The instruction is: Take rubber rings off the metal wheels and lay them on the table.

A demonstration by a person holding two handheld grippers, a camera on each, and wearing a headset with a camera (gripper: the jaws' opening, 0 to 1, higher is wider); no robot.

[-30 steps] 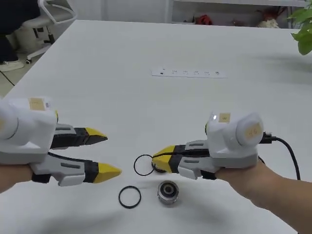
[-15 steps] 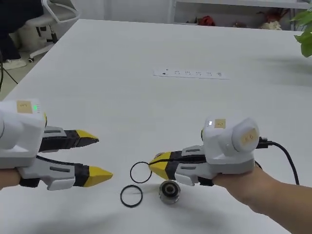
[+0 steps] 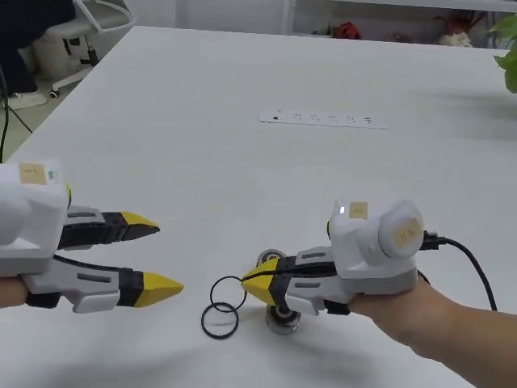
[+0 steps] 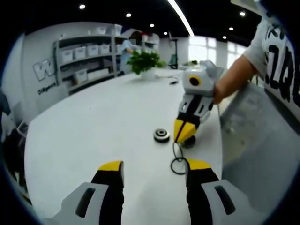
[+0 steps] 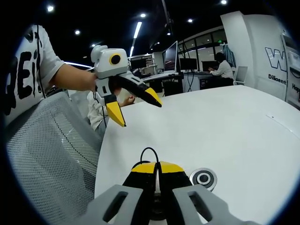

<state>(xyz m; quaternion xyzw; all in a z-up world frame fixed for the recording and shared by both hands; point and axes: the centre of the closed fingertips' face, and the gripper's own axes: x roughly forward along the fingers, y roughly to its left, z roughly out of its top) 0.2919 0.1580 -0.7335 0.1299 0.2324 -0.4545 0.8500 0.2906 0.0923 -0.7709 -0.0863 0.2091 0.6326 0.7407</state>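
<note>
My right gripper is shut on a thin black rubber ring, which loops out from its yellow fingertips low over the table. A second black ring lies flat just in front, touching or overlapping the held one. One metal wheel sits under the right gripper's near side and another metal wheel just beyond it, also seen as a wheel beside the jaws. My left gripper hovers to the left, open and holding nothing, its jaws pointing at the rings.
A white power strip lies across the middle of the white table. A black cable trails from the right gripper. An office chair stands at the far left corner and a plant at the far right.
The right gripper has moved nearer and lower with its ring, up to the loose ring, uncovering the farther wheel. The left gripper has stayed open in about the same place.
</note>
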